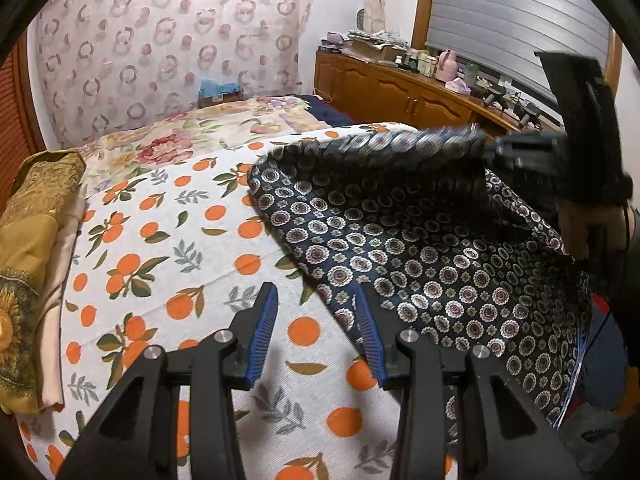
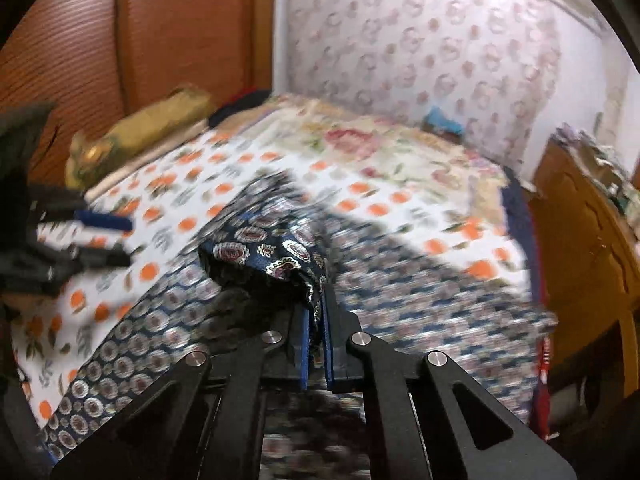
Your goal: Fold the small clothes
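Note:
A dark navy garment with white floral medallions (image 1: pixel 420 256) lies on the orange-print sheet (image 1: pixel 160 240) of a bed. My left gripper (image 1: pixel 316 312) is open and empty, its blue-padded fingers (image 1: pixel 264 328) just above the garment's near left edge. My right gripper (image 2: pixel 316 308) is shut on a bunched edge of the garment (image 2: pixel 264 256) and holds it lifted over the rest of the cloth. In the left wrist view the right gripper (image 1: pixel 500 152) appears blurred at the right, holding the raised far edge. The left gripper (image 2: pixel 100 236) shows blurred at the left of the right wrist view.
A folded olive-gold cloth stack (image 1: pixel 32 248) sits at the bed's left side. A floral quilt (image 1: pixel 192 136) covers the far bed. A wooden cabinet (image 1: pixel 400 88) with clutter stands at the right. A curtain with rings (image 1: pixel 168 40) hangs behind.

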Demonstrator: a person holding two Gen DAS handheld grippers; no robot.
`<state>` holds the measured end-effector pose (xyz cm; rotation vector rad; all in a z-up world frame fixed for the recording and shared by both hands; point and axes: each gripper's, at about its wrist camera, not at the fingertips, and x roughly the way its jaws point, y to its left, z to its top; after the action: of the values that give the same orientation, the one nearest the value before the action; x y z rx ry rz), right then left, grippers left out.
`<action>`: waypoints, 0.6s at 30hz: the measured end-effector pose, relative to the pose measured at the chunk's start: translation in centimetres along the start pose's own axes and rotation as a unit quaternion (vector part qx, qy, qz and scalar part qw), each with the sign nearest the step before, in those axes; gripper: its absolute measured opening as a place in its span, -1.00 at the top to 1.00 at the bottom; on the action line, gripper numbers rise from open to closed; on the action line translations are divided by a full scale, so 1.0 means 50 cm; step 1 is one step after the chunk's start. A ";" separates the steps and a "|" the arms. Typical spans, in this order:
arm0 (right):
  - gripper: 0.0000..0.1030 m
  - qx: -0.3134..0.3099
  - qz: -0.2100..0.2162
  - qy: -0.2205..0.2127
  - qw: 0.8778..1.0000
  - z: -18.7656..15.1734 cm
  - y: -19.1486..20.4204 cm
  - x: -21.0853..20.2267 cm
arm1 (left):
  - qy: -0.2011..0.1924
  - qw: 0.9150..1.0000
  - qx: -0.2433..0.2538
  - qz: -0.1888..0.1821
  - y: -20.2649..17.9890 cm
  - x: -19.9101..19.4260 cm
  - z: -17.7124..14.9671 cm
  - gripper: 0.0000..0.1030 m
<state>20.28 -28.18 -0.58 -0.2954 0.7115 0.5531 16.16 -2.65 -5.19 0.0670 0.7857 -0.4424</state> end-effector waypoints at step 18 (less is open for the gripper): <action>0.74 0.131 -0.096 0.015 0.987 -0.038 -0.258 -0.040 | 0.011 1.000 0.017 -0.009 -0.061 0.028 0.025 0.24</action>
<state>25.41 -40.31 0.31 -0.1248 0.7673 0.2682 16.61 -6.20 -4.96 0.0969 0.8019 -0.4728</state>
